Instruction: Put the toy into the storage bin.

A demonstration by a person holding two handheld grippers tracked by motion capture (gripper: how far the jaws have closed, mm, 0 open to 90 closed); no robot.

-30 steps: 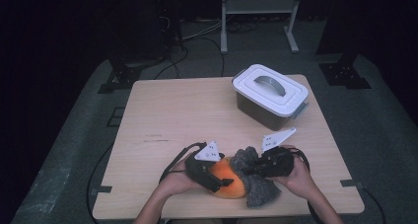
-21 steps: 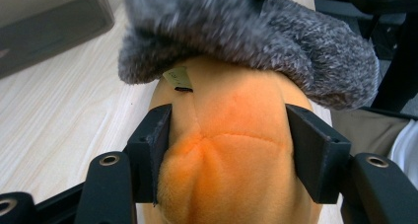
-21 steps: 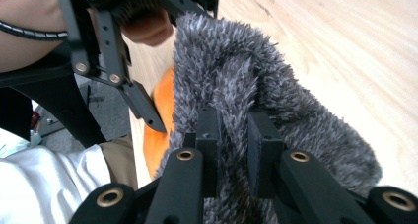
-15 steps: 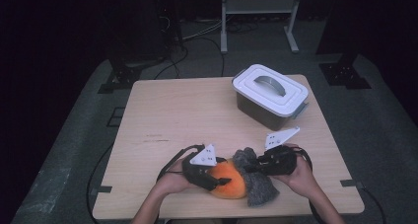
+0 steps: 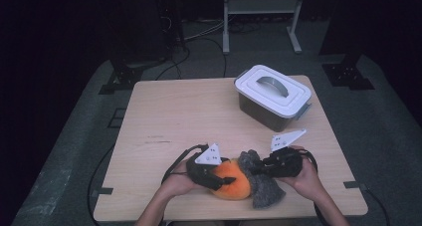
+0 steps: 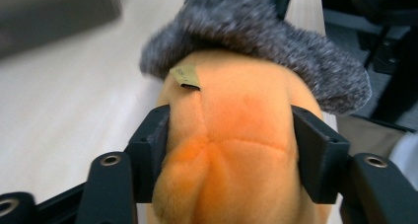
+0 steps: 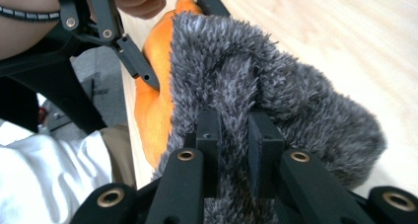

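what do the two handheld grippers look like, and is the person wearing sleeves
Both the left gripper and right gripper are black, with blocky jaws, brass-ringed pivots, a dotted grey three-cornered plate on top and a trailing black cable. The forearms are bare.

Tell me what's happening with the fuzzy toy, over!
Left gripper just closed on plush toy's orange body. Right gripper shut on its grey fur. Lidded box sits well clear. Over.

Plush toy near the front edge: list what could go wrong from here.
1. The left gripper squeezes the soft orange body, having just been closing; plush may slip out if pulled.
2. The right gripper pinches only grey fur, which might tear or slide free.
3. The plush toy lies close to the table edge and could drop.
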